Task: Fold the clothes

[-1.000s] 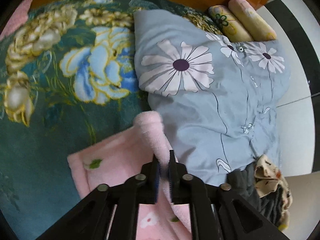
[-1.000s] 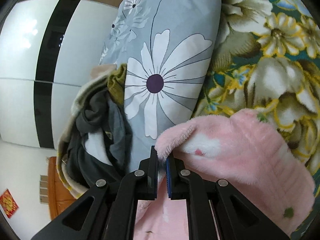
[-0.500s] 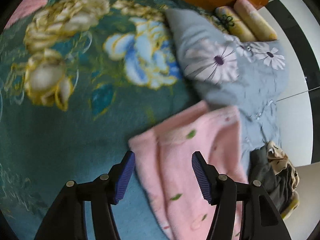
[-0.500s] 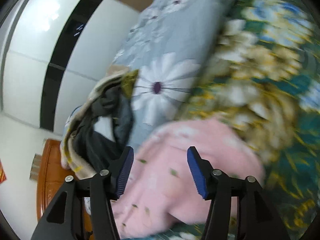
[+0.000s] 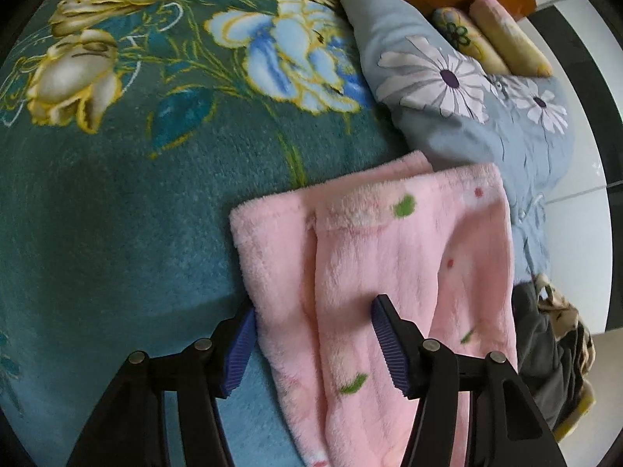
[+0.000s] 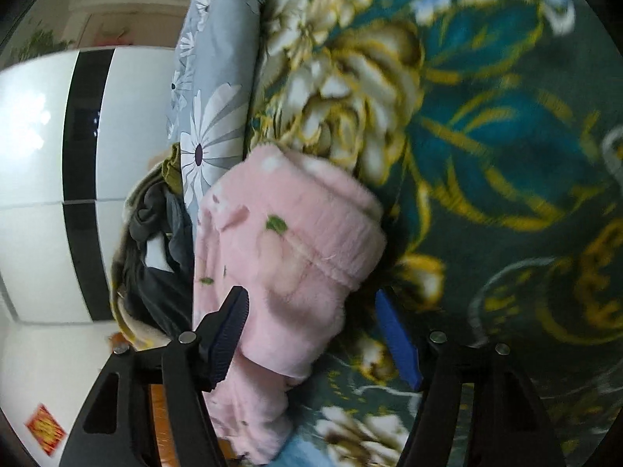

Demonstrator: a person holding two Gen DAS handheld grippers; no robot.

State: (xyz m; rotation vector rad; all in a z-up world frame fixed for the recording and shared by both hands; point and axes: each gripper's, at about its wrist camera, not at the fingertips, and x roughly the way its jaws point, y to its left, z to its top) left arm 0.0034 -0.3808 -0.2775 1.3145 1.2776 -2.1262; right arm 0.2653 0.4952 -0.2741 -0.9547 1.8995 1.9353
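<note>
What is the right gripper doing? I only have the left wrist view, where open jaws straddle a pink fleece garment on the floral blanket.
Observer: The right gripper has its jaws opening. The pink fleece garment lies between them, and neither pad presses on it.
Operator: Which part of the garment is at that end?
Observer: A thick ribbed band, bulging up where the fleece is doubled over, just ahead of the fingertips.
Operator: Anything off the bed that I can't see?
Observer: A red and gold paper square shows low at the left edge of the right wrist view; I cannot tell what it is stuck to.
</note>
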